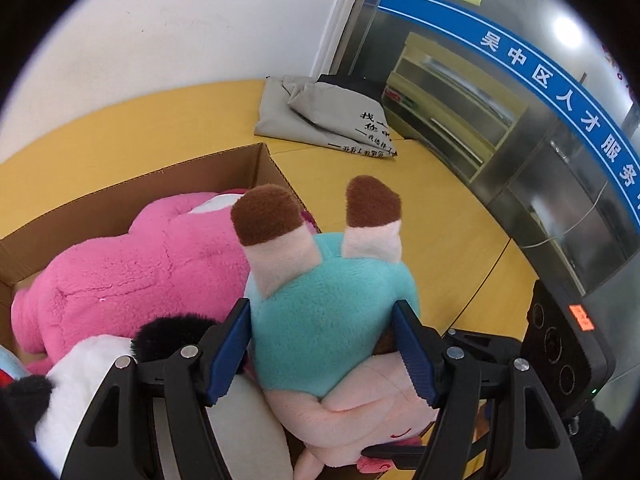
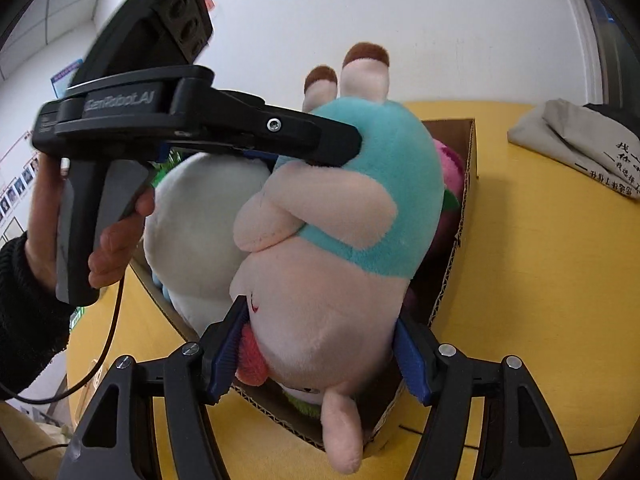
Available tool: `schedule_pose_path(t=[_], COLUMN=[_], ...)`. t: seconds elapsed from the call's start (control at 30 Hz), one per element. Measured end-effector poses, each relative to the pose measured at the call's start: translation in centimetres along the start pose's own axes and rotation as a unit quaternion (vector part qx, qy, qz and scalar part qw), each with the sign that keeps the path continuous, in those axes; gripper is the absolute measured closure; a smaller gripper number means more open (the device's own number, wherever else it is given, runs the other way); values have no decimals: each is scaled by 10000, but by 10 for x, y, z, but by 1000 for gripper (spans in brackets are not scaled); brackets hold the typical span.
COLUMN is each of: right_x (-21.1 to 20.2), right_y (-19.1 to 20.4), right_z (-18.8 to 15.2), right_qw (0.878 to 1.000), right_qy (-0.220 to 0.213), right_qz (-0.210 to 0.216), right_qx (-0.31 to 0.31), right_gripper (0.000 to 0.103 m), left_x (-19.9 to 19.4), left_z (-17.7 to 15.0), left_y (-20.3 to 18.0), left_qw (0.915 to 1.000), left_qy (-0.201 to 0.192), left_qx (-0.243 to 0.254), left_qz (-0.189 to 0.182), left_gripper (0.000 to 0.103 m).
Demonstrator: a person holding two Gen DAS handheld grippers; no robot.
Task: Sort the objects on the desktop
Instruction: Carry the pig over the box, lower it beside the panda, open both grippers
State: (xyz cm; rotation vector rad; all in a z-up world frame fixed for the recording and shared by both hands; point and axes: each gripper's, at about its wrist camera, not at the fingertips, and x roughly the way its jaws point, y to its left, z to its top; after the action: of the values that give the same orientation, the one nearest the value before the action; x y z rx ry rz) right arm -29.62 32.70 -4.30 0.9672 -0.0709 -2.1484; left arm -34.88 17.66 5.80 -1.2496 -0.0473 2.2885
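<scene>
Plush pig in a teal top hangs above the cardboard box, legs with brown hooves pointing toward the top of the frame in both views. Left gripper clamps its teal body, the blue pads pressed into the fur at either side in the lower middle of the left wrist view. Right gripper grips the pale pink head end, low centre in the right wrist view, one pad beside a red patch that may be the toy's cheek, though it is partly hidden. From that view the left gripper reaches in from the upper left, tilted down, a bare hand in a dark sleeve wrapped round its grip. Inside the box lie a pink plush and a white one. Box stands on a yellow table, with a folded grey cloth bag farther back.
</scene>
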Motion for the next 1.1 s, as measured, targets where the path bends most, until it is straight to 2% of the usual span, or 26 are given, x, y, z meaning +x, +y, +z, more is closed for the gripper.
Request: schedule_pose_path(t=[0.1,0.2,0.27,0.37,0.43,0.47,0.5,0.53,0.6,0.67,0.73,0.87,0.93,1.0,1.1], right_x=[1,-3,-18,-46,-50,-47,-37,-26,-3,-1,1,2,4,5,9], right_y=[-1,13,24,36,39,39,35,28,19,17,12,0,-3,-3,-6], right_z=[3,0,-2,4,10,12,11,9,6,0,-1,-4,-3,-4,-3], right_qw=[9996,9972,9957,9965,9957,9947,9940,9943,9948,9956,9971,9982,9983,9983,9979], right_qy=[251,379,205,-203,-305,-276,-142,16,198,193,183,278,308,334,395], right_qz=[-96,-584,-756,-609,-672,-786,-895,-921,-905,-850,-724,-504,-476,-452,-457], right_qx=[77,-264,-501,-532,-558,-606,-608,-530,-434,-329,-135,137,136,150,225], right_gripper=[28,27,27,29,38,47,54,56,58,58,58,57,57,57,57], left_x=[6,17,24,32,34,35,35,35,27,19,10,-28,-19,7,26], left_z=[-4,-7,-8,-8,-8,-9,-9,-10,-9,-9,-9,1,8,10,9], left_y=[3,-3,-5,-8,-7,-5,-3,-1,-2,-4,-5,-4,-8,-7,9], left_qw=[9999,9993,9990,9990,9992,9993,9993,9993,9994,9994,9993,9976,9965,9944,9973], left_qy=[125,251,284,306,288,278,282,289,228,161,94,-605,-432,-52,176], left_qx=[21,230,306,279,267,244,227,225,265,308,351,307,519,677,450], left_qz=[-10,138,145,142,103,63,32,7,27,55,82,134,486,807,546], left_gripper=[27,25,22,18,17,16,16,16,17,17,23,24,24,22,20])
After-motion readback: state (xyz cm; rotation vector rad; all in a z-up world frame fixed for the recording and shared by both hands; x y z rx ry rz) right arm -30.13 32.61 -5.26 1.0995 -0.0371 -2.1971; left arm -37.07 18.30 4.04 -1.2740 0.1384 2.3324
